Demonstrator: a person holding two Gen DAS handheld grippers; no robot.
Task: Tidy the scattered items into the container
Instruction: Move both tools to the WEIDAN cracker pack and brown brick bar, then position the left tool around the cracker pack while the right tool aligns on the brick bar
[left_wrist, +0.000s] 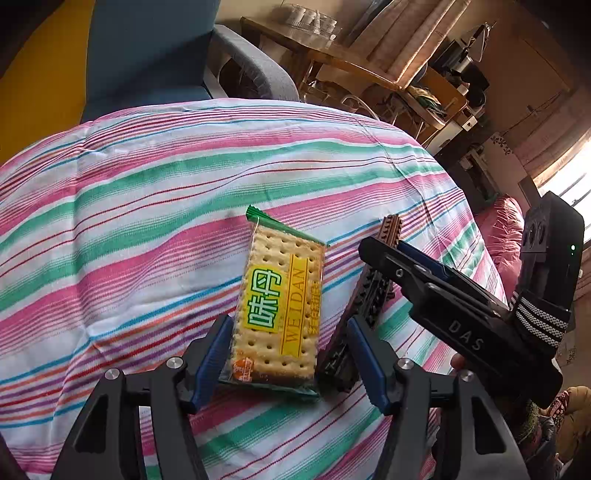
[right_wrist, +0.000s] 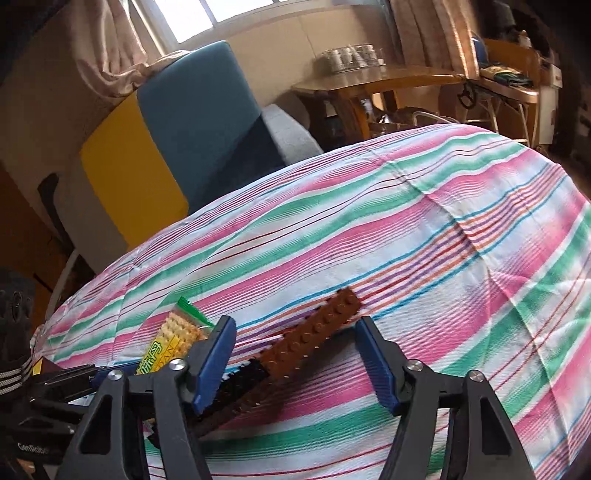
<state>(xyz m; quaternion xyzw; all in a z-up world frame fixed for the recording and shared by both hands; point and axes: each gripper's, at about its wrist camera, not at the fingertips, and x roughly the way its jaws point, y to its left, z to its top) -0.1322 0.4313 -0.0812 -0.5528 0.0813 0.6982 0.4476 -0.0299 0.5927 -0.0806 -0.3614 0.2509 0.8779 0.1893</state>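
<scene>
A packet of crackers (left_wrist: 280, 302) with a yellow label lies on the striped cloth (left_wrist: 147, 206). My left gripper (left_wrist: 291, 363) stands open around its near end, one blue pad on each side. Just right of it lies a long brick strip (left_wrist: 369, 295), brown at the far end and black at the near end. My right gripper (left_wrist: 388, 254) hangs over that strip. In the right wrist view the brick strip (right_wrist: 314, 332) runs between the open fingers of the right gripper (right_wrist: 295, 363), closer to the left pad. The cracker packet (right_wrist: 173, 343) and the left gripper (right_wrist: 92, 371) show at lower left. No container is in view.
The striped cloth (right_wrist: 406, 229) covers a rounded surface that drops off on all sides. Behind it stand a blue chair (left_wrist: 147, 51), a yellow panel (right_wrist: 125, 170) and a wooden table (right_wrist: 376, 81) with glassware. A pink cushion (left_wrist: 502, 229) lies at the right.
</scene>
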